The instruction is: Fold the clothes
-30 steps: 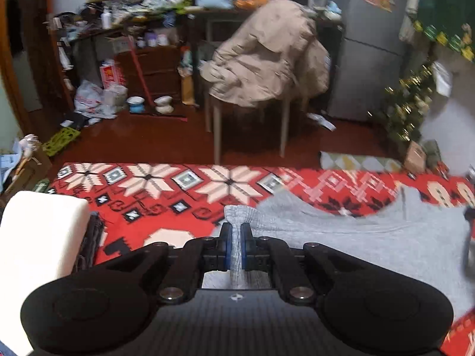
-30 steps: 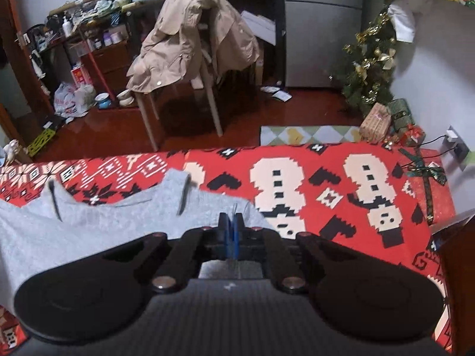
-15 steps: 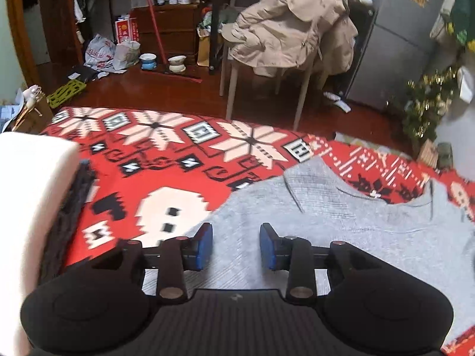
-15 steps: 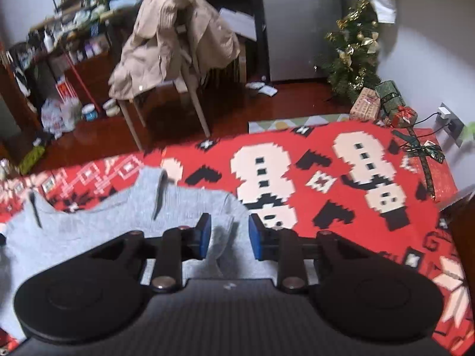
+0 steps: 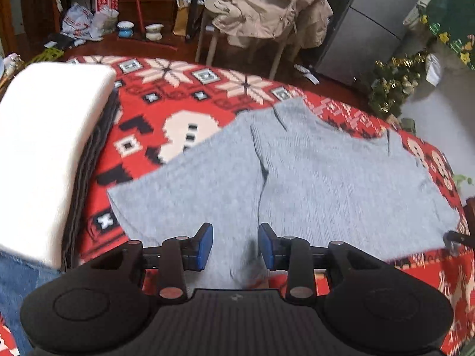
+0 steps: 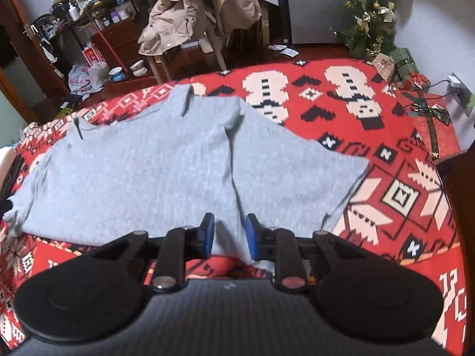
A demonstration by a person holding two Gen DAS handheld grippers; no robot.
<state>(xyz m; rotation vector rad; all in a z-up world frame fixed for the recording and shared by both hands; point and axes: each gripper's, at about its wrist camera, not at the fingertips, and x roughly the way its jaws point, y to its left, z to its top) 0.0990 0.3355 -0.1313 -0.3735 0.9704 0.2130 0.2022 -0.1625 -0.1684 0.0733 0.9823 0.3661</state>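
Note:
A grey knit garment [image 5: 326,178] [image 6: 133,178] lies spread flat on a red patterned blanket [image 5: 184,109] [image 6: 400,195], with one side panel folded along a crease down its middle. My left gripper [image 5: 236,246] hovers open over the garment's near hem, and grey cloth shows in the gap without the blue pads [image 5: 204,246] pressing on it. My right gripper [image 6: 229,235] stands over the other end of that hem. Its jaws are closing, with a strip of grey cloth between the pads [image 6: 251,235], which do not pinch it.
A white folded stack [image 5: 44,148] on dark folded cloth [image 5: 89,163] sits at the blanket's left. Beyond the blanket stand a chair draped with a beige coat [image 5: 267,9] [image 6: 202,12], a grey fridge [image 5: 371,23], a small Christmas tree [image 6: 371,14] and wrapped gifts [image 6: 400,62].
Both grippers were shut on the grey cloth a second ago. They let go, opened and drew back to the near hem, tilting downward. The right jaws have since narrowed a little.

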